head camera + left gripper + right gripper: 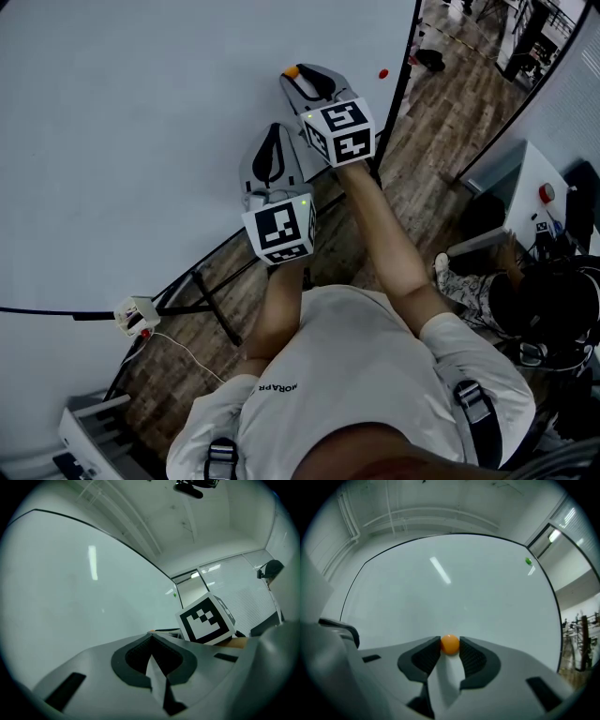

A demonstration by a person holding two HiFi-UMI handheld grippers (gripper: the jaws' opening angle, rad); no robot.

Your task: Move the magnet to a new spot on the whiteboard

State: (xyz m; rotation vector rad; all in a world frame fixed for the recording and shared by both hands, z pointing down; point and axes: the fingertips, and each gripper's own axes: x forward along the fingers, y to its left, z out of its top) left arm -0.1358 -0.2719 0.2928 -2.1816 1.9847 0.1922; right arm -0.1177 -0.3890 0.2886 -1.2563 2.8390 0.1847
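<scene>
The orange magnet (pixel 450 644) is grasped by the right hand-held gripper (pixel 298 77), its two dark pads pressed against the ball's sides at the very tips. The magnet is held against the whiteboard (pixel 141 141), towards the board's right edge in the head view and low on the board in the right gripper view. The left hand-held gripper (pixel 150 638) is seen clenched, its jaws brought together with nothing between them; it is held just below and beside the right one, near the board's surface. A small red magnet (pixel 382 73) is seen on the board close to its dark frame, apart from the orange one. A green magnet (pixel 528 561) is stuck near the board's upper right edge
</scene>
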